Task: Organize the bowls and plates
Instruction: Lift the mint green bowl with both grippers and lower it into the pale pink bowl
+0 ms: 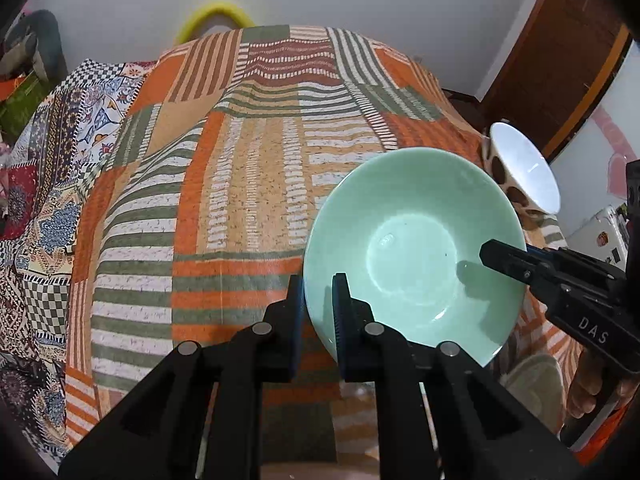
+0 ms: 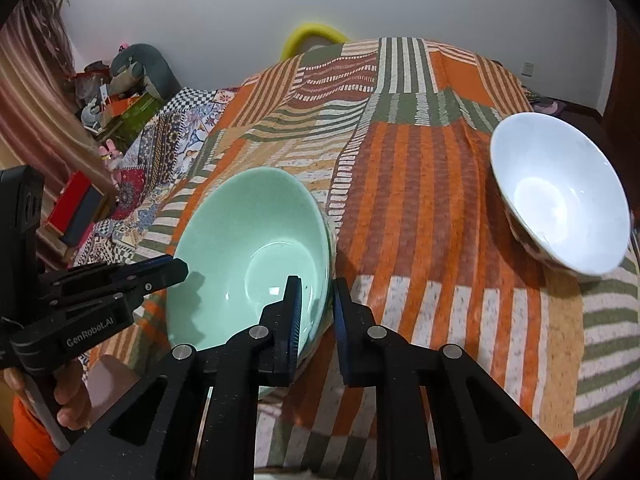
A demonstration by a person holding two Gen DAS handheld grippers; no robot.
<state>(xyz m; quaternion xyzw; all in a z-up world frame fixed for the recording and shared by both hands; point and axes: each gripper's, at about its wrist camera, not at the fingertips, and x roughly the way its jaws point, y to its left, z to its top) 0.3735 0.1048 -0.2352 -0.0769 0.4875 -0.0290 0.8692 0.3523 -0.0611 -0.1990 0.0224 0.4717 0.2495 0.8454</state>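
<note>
A pale green bowl (image 1: 412, 248) (image 2: 248, 248) is at the near edge of the striped patchwork cloth (image 1: 240, 200) (image 2: 420, 200). My left gripper (image 1: 318, 280) is shut on the bowl's left rim, one finger inside and one outside. It shows from the side in the right wrist view (image 2: 176, 270). My right gripper (image 2: 316, 284) is shut on the opposite rim, and its tip reaches over the bowl in the left wrist view (image 1: 500, 260). A white bowl with brown spots outside (image 1: 524, 168) (image 2: 560, 196) stands apart on the cloth, to the right.
A yellow ring (image 1: 216, 12) (image 2: 316, 34) leans at the wall behind the cloth. A brown wooden door (image 1: 560, 60) is at the right. Boxes and soft toys (image 2: 120, 92) pile up at the left. A person's hand (image 2: 68, 400) holds the left gripper's handle.
</note>
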